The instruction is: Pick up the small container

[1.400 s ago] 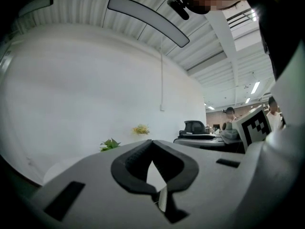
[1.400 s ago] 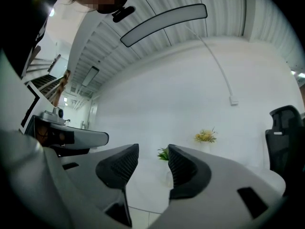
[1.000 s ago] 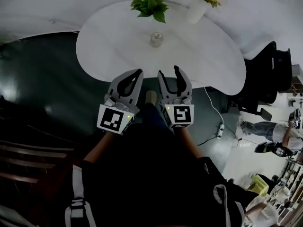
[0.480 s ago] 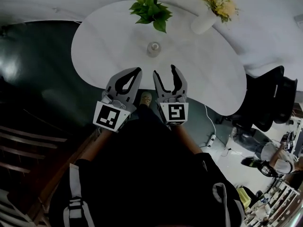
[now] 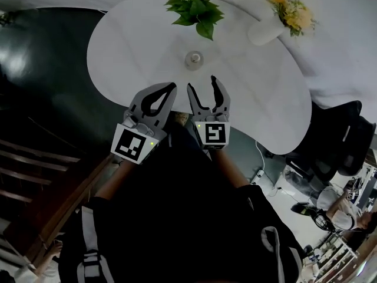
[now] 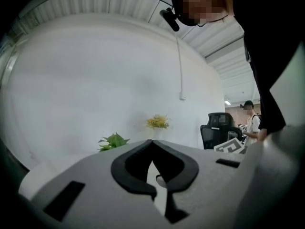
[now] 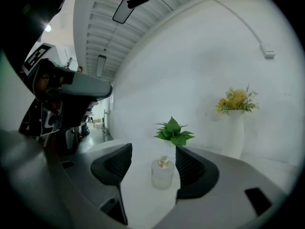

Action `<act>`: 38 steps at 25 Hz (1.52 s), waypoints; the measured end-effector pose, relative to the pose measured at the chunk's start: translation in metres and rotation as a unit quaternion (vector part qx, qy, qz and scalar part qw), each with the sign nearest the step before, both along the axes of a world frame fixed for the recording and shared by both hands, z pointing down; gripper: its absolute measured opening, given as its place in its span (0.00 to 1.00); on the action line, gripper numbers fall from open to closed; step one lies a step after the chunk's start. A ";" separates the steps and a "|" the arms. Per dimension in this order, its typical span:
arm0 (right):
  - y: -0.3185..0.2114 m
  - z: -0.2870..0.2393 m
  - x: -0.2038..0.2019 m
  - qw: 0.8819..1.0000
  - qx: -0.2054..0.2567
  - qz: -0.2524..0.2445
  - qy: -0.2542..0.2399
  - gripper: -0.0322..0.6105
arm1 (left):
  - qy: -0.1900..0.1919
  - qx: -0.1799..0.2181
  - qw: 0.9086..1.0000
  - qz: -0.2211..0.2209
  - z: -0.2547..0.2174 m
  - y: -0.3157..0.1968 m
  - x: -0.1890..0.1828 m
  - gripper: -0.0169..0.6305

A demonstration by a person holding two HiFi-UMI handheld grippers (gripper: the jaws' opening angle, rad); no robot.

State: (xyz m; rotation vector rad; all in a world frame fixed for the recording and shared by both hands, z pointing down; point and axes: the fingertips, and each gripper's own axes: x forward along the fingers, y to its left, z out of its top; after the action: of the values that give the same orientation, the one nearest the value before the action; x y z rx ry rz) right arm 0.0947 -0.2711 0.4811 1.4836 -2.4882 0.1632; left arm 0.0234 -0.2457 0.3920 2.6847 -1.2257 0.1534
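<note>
My right claw (image 5: 201, 85) is just below the middle of the head view, at the near edge of the white table (image 5: 129, 46), and its two jaws are spreading apart with nothing touching them. The small glass bottle (image 5: 194, 59) stands upright on the table, a little higher in the picture and apart from that claw, with a green plant (image 5: 194, 7) at the top and a white vase of flowers (image 5: 266, 30) at the upper right. My left claw (image 5: 171, 87) is just left of the right one, with its jaw tips pressed together and nothing held.
</note>
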 end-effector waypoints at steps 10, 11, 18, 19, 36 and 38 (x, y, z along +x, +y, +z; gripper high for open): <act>-0.037 0.044 -0.002 0.999 -0.038 -0.002 0.027 0.51 | -0.001 -0.042 0.999 0.026 0.032 -0.032 0.009 0.04; -0.041 0.049 -0.002 0.999 -0.039 -0.003 0.027 0.51 | 0.000 -0.046 0.999 0.028 0.035 -0.035 0.010 0.04; -0.063 0.079 -0.006 0.998 -0.037 -0.014 0.042 0.52 | -0.007 -0.069 0.997 0.032 0.062 -0.055 0.010 0.04; -0.066 0.083 -0.007 0.998 -0.039 -0.013 0.037 0.53 | -0.009 -0.073 0.997 0.032 0.066 -0.058 0.010 0.04; -0.097 0.118 -0.019 0.996 -0.088 -0.009 0.030 0.56 | -0.019 -0.117 0.992 0.043 0.117 -0.101 0.013 0.04; -0.098 0.121 -0.020 0.995 -0.093 -0.008 0.026 0.56 | -0.022 -0.106 0.993 0.052 0.116 -0.104 0.016 0.04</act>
State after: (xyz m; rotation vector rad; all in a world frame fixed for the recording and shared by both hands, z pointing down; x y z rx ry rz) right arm 0.0744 -0.3692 0.6017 1.3736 -2.3714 0.3395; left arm 0.0392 -0.3498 0.5077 2.5718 -1.0176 0.3408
